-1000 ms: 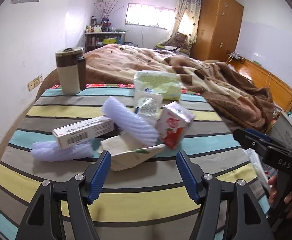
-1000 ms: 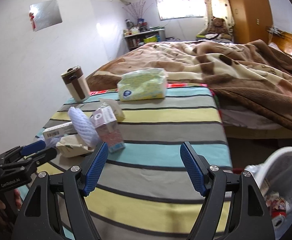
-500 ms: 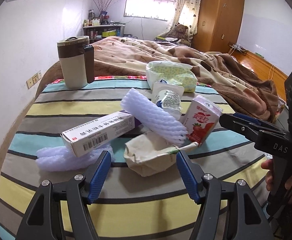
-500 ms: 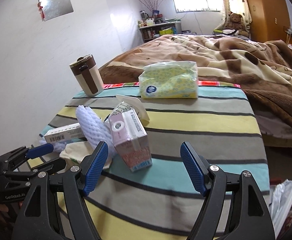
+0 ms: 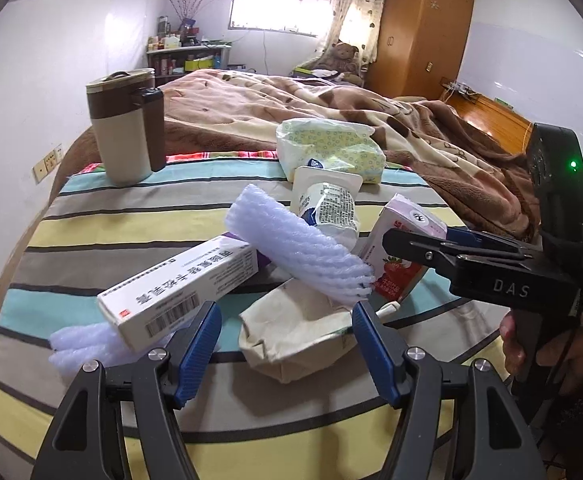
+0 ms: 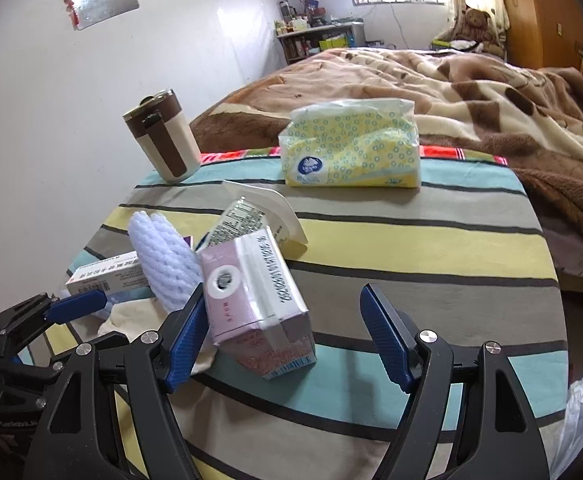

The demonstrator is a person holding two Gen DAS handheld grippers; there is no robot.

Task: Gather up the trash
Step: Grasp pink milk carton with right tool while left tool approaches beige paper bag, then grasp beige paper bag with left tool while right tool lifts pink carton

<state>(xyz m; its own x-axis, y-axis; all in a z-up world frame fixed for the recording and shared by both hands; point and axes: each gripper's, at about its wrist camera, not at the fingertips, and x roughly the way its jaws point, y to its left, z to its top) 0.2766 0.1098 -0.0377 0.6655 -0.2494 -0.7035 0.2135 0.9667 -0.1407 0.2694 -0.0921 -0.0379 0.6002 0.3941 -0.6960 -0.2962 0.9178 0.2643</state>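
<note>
Both grippers, jaws spread and empty, are lining up for pickup: left gripper (image 5: pixel 287 344) bracketing paper bag (image 5: pixel 295 336), right gripper (image 6: pixel 281 334) bracketing pink carton (image 6: pixel 257 304).

striped table (image 6: pixel 431 236) with mug (image 6: pixel 163 140), tissue pack (image 6: pixel 351 148), milk carton (image 6: pixel 259 300), perhaps crumpled paper bag (image 5: pixel 295 332)

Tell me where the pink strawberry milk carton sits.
The pink milk carton stands at the right edge of the trash pile, against the white foam sleeve, just ahead of the open right gripper.
</note>
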